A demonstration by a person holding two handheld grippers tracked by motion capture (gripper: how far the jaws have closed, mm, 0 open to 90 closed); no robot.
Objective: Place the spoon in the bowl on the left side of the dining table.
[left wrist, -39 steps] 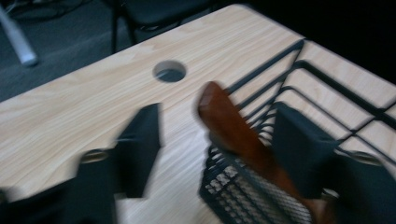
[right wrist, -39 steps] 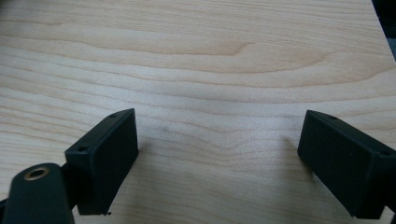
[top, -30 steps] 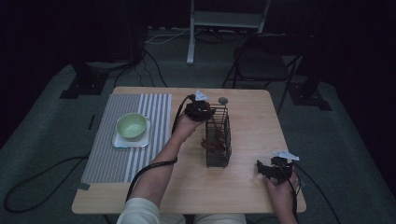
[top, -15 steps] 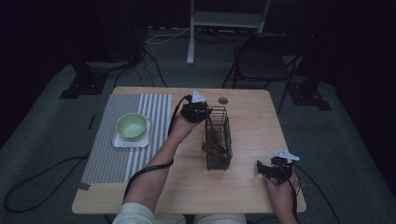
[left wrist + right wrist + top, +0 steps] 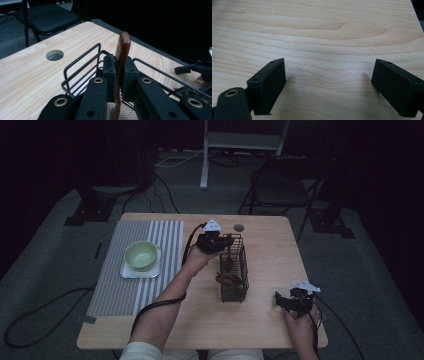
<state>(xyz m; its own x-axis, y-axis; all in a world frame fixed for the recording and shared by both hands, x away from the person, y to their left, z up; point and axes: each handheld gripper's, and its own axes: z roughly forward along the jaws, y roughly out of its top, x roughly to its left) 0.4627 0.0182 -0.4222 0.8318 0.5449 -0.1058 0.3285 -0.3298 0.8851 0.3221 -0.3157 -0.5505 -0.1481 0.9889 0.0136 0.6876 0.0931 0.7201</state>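
The left hand-held gripper (image 5: 122, 72) has just been closing and now pinches the brown wooden utensil handle (image 5: 122, 50), standing upright in the black wire basket (image 5: 234, 270) mid-desk. The right hand-held gripper (image 5: 329, 85) rests wide open, holding nothing, over the pale wooden desk (image 5: 324, 32).

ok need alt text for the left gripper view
The left gripper is shut on the handle of a brown wooden utensil standing upright in a black wire basket. Behind lies a light wooden table with a round hole.
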